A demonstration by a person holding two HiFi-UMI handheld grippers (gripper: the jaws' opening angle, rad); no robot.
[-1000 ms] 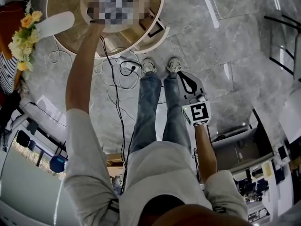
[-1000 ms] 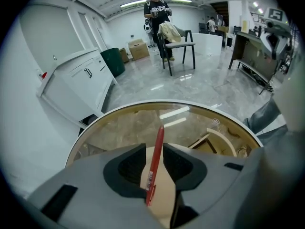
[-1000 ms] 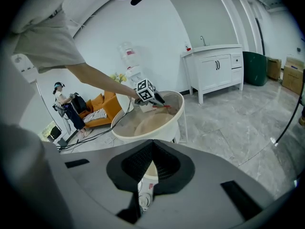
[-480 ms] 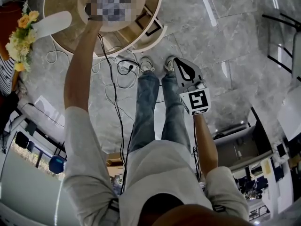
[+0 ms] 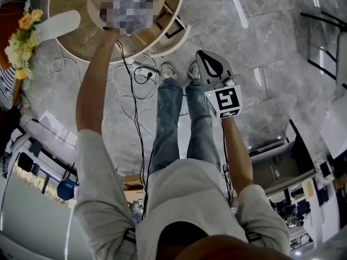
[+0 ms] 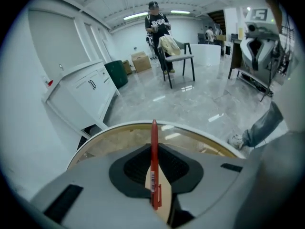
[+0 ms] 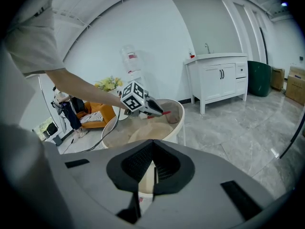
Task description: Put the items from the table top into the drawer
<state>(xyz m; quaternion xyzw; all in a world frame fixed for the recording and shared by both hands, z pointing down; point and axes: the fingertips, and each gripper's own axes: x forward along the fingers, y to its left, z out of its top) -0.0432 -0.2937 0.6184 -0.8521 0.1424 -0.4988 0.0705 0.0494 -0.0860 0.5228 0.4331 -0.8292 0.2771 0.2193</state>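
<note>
A red pen [image 6: 154, 136] stands upright between the jaws of my left gripper [image 6: 154, 152], which have just been closing and now pinch it. The pen is lifted above the round wooden table [image 6: 114, 142]. In the right gripper view, the left gripper [image 7: 156, 109] hovers over the table [image 7: 119, 136] with the pen's [image 7: 166, 112] red tip sticking out. The head view hides this gripper under a mosaic patch. My right gripper [image 5: 199, 56] hangs over the floor beside the table [image 5: 70, 47], jaws together and empty. A drawer-like box [image 5: 174, 27] juts from the table's side.
Yellow flowers [image 5: 20, 34] and a white paddle shape [image 5: 58, 25] lie left of the table. Cables [image 5: 138, 83] trail across the floor by the person's shoes. A white cabinet [image 7: 220, 80], a green bin [image 6: 116, 73] and a chair [image 6: 178, 58] with a person stand farther off.
My right gripper has moved up the head view, closer to the table. The left arm has shifted slightly over the tabletop.
</note>
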